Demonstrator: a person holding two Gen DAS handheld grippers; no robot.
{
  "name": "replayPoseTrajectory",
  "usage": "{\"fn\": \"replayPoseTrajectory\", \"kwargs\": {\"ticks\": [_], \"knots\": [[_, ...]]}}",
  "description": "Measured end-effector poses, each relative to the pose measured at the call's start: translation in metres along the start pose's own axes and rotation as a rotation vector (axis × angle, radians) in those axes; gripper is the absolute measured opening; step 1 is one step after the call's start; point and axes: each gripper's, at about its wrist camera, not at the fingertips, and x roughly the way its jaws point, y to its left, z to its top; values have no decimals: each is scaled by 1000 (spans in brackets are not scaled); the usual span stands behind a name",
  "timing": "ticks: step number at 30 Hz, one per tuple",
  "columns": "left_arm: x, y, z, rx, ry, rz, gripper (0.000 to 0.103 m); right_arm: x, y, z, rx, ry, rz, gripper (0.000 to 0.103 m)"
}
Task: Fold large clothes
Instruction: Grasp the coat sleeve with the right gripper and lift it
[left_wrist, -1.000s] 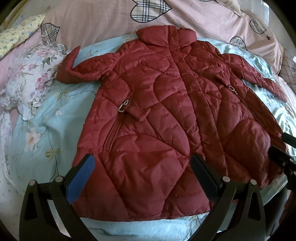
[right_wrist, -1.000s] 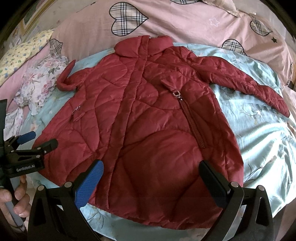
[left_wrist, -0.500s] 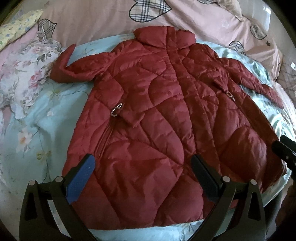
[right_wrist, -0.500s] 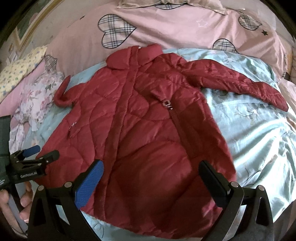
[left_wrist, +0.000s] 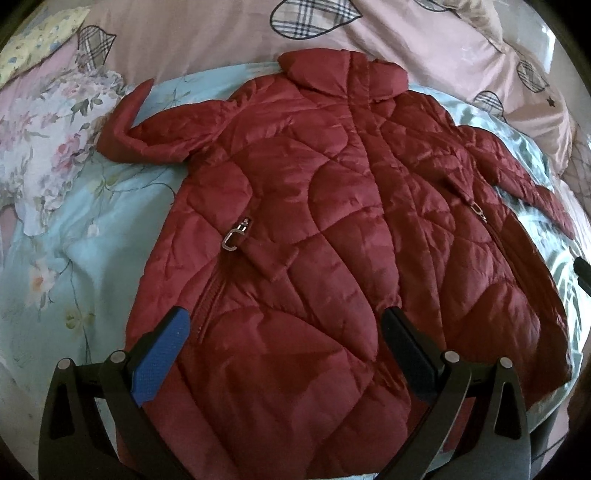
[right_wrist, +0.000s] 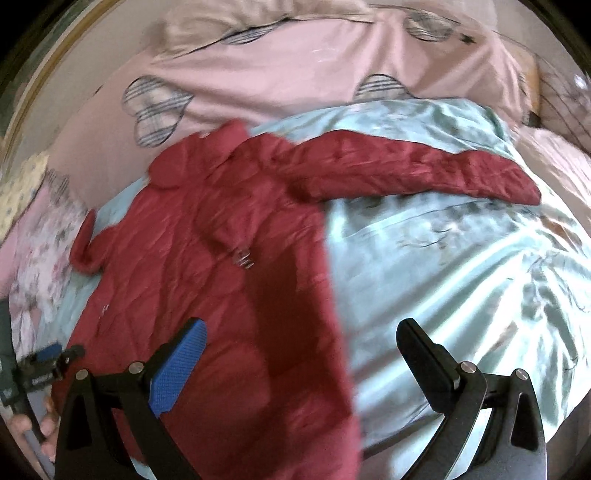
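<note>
Left wrist view: a dark red quilted coat (left_wrist: 332, 236) lies flat, front up, on a pale blue floral sheet (left_wrist: 74, 266), collar at the far end and hem at the near end. The left claw (left_wrist: 284, 332) hangs above the near hem with its jaws spread wide and nothing between them; the blue pad (left_wrist: 162, 354) sits over the coat's left near edge, the black pad (left_wrist: 406, 350) over the middle of the lower panel. A metal zip pull (left_wrist: 236, 236) lies on the left chest, just beyond the blue pad. The left sleeve (left_wrist: 155, 136) runs out to the left, its cuff turned up. A pink quilt (left_wrist: 207, 33) with plaid hearts lies beyond the collar, and a floral cloth (left_wrist: 44, 140) lies at far left.

Right wrist view (blurred): the right claw (right_wrist: 299, 347) is likewise wide apart and empty, straddling the coat's right edge: its blue pad (right_wrist: 181, 369) is over red fabric, its black pad (right_wrist: 424, 362) over bare sheet (right_wrist: 461, 266). The coat (right_wrist: 207, 258) fills the left half of this view, and its right sleeve (right_wrist: 424, 170) stretches far right across the sheet, well beyond the claw. The left claw (right_wrist: 51, 363) shows small at the left margin; its jaw state cannot be told from here. The quilt (right_wrist: 277, 74) lies at the far side.
</note>
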Motion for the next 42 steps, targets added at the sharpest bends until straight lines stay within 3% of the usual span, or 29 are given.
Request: {"fn": "replayPoseTrajectory", "kwargs": {"ticks": [3,6,8,10,15,22,28,29,30,31,35,42], "knots": [[2,3,4,-14,-35,34,103,7,-29,15,56,-25,-36,103],[2,6,9,-42,-93,10,103,19,-64,33,130,-46,-54,101],[5,8,12,-53,-81,1,103,27,-91,46,190,-64,-51,100],[8,10,15,-70,-76,-15,103,37,-120,61,247,-88,-69,95],[21,9,18,-77,-32,-11,103,67,-182,85,412,-93,-70,58],[34,3,24,-68,-16,-23,103,105,-236,96,573,-109,-26,53],[44,3,27,-71,3,-27,103,104,-242,115,576,-173,-19,42],[46,3,27,-72,5,-32,103,105,-242,118,570,-172,-25,35],[47,2,28,-73,5,-35,103,107,-239,122,556,-169,-34,19],[48,2,28,-73,4,-38,103,107,-235,126,533,-168,-42,14],[50,2,31,-71,-3,-50,103,101,-208,141,427,-184,-81,10],[50,7,36,-79,-11,-65,103,90,-131,171,219,-204,-58,10]]}}
